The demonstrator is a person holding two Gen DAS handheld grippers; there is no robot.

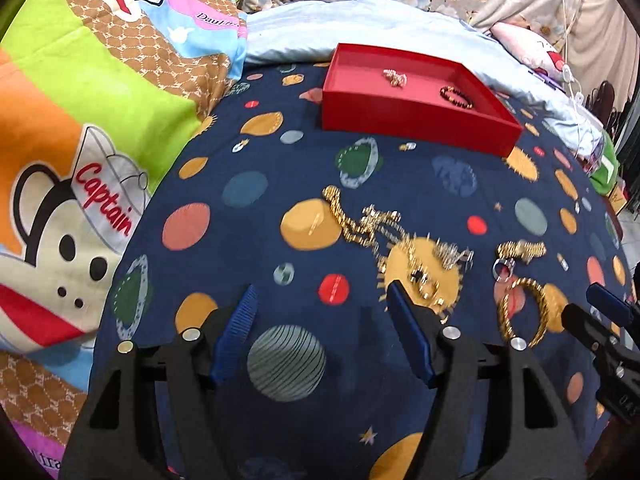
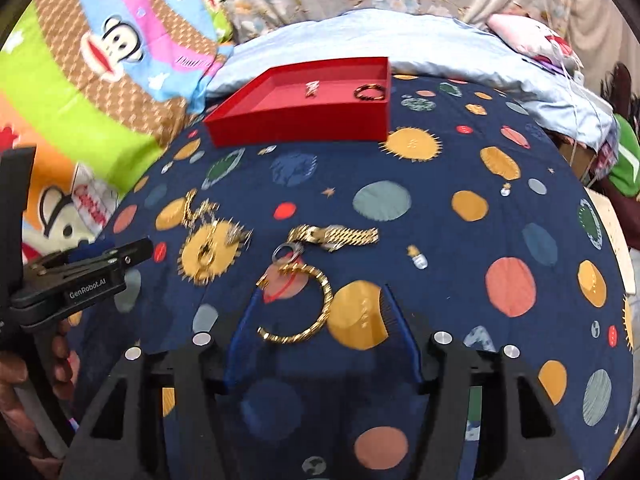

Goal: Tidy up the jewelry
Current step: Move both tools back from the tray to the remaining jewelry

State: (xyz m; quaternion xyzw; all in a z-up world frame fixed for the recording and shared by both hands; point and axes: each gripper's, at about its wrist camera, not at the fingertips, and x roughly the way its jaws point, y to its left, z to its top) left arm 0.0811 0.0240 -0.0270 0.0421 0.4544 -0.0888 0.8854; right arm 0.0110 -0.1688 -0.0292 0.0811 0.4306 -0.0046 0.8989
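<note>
Straddling gold bangle (image 2: 304, 308), right claw (image 2: 324, 300) open | left claw (image 1: 320, 296) open, bare cloth between

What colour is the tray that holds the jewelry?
The tray is red, inside and outside. It shows best in the right wrist view.

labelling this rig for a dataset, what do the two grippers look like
Both are matte black plastic frames with silver round bolts and ridged blue fingers. The left gripper, seen side-on, carries white "GenRobot.AI" lettering. The right gripper matches; no cables or sleeves visible.
</note>
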